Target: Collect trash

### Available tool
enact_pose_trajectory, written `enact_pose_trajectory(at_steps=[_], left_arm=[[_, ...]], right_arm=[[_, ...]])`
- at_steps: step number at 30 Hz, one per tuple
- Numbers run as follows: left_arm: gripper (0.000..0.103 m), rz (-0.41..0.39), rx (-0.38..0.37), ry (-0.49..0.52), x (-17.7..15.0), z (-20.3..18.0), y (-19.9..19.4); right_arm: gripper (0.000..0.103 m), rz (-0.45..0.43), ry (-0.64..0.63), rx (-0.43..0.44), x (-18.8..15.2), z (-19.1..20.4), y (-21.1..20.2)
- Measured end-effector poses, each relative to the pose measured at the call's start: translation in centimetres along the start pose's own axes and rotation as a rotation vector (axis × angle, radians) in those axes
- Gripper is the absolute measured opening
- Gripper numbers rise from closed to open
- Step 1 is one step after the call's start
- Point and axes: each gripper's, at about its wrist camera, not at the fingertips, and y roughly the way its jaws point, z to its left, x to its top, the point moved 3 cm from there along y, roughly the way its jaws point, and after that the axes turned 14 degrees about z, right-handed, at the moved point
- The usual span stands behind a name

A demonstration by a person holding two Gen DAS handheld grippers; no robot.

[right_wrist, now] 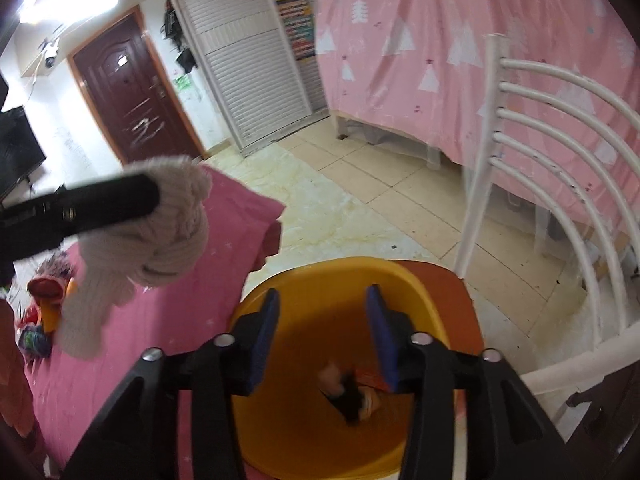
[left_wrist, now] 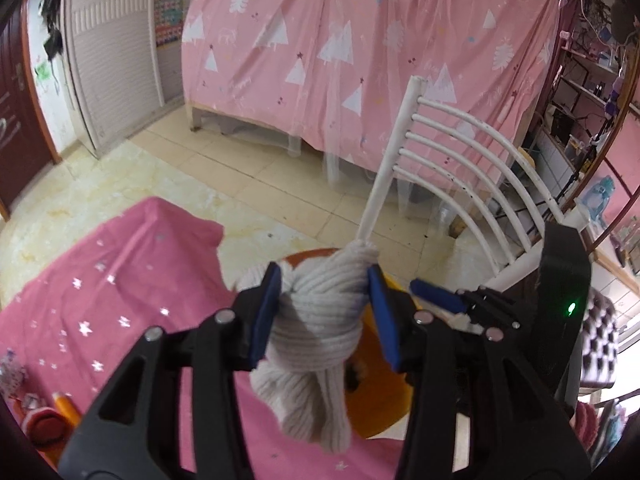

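Note:
In the left wrist view my left gripper [left_wrist: 324, 312] is shut on a knotted grey knitted cloth [left_wrist: 316, 336], whose loose ends hang below the blue pads. It hovers beside a yellow bin [left_wrist: 380, 416]. From the right wrist view the same cloth [right_wrist: 168, 232] hangs at the left, at the table's edge. My right gripper [right_wrist: 322, 316] stands open above the yellow bin [right_wrist: 340, 270], nothing between its pads. A blurred dark and orange scrap [right_wrist: 352, 396] lies low inside the bin. One blue finger [left_wrist: 436, 294] of the right gripper shows beside the left one.
The bin rests on an orange chair seat [right_wrist: 448, 284] with a white slatted back [right_wrist: 560, 148]. A pink starred tablecloth [left_wrist: 120, 300] covers the table on the left, with small colourful items [right_wrist: 44, 312] on it. Pink bed curtain [left_wrist: 360, 60] and tiled floor [left_wrist: 260, 176] lie beyond.

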Motion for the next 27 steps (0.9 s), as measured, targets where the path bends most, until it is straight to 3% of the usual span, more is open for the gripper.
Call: enact_pose_trajectory(at_steps=[1,2,3,6,10,14,19,27], left_arm=[[0.049,0.005,-0.008,-0.008,0.0,0.0,0.2],[0.062,0.006,-0.007,-0.012,0.0,0.0,0.3],[0.067,0.004,-0.008,-0.015,0.0,0.0,0.3],[0.072,-0.001,-0.009,-0.023,-0.2,0.0,0.1],[0.087,-0.014,-0.017,-0.045,-0.8,0.6,-0.6],[0.091,-0.037,-0.014,-0.068,-1.5,1.5,-1.9],[0.094,-0.089,0.048,-0.071,-3.1,2.9,-4.1],[0.095,-0.174,0.126,-0.125,-6.2,6.0,-8.7]], right_arm=[[0.049,-0.007,0.014,-0.005,-0.1,-0.4,-0.2],[0.051,-0.014,0.027,-0.004,-0.1,-0.8,-0.4],[0.053,-0.021,0.041,0.000,-0.1,-1.3,-0.6],[0.059,-0.043,0.071,0.013,0.0,-2.0,-1.1],[0.065,-0.066,0.075,0.030,0.1,-1.9,-1.7],[0.066,-0.089,0.057,0.045,0.3,-1.0,-2.2],[0.076,-0.123,0.019,0.086,0.6,0.9,-3.1],[0.082,-0.180,-0.036,0.136,0.8,4.5,-4.6]])
